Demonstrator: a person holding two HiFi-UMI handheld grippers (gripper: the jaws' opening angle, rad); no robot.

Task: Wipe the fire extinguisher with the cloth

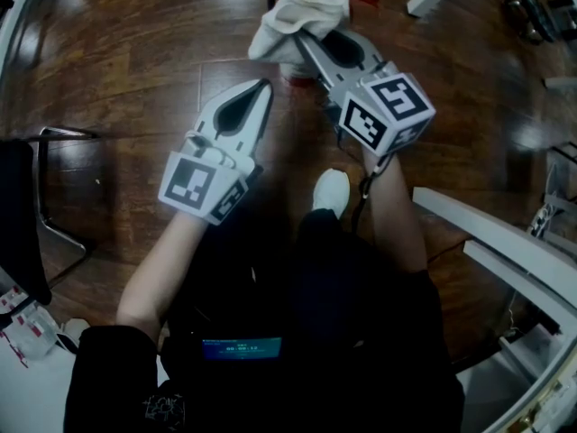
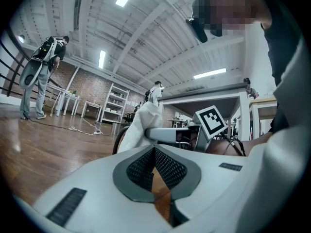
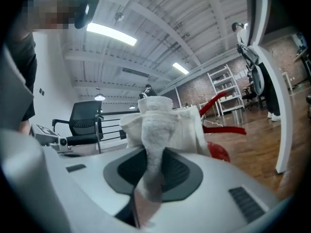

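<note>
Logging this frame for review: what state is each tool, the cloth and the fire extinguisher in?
Crumpled white fabric cloth: bunched, one fold pinched.
Right white plastic tool: shut on the cloth.
Left white plastic tool: shut, empty.
Red fire extinguisher: largely hidden behind the cloth.

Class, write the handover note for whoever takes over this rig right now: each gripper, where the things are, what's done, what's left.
Right gripper: shut on the cloth, which is bunched at its tips.
Left gripper: shut, empty, beside the right one over the wooden floor.
Fire extinguisher: just beyond the cloth, mostly hidden by it; contact unclear.
Done: cloth in grip.
Left: wiping; progress so far doesn't show.
</note>
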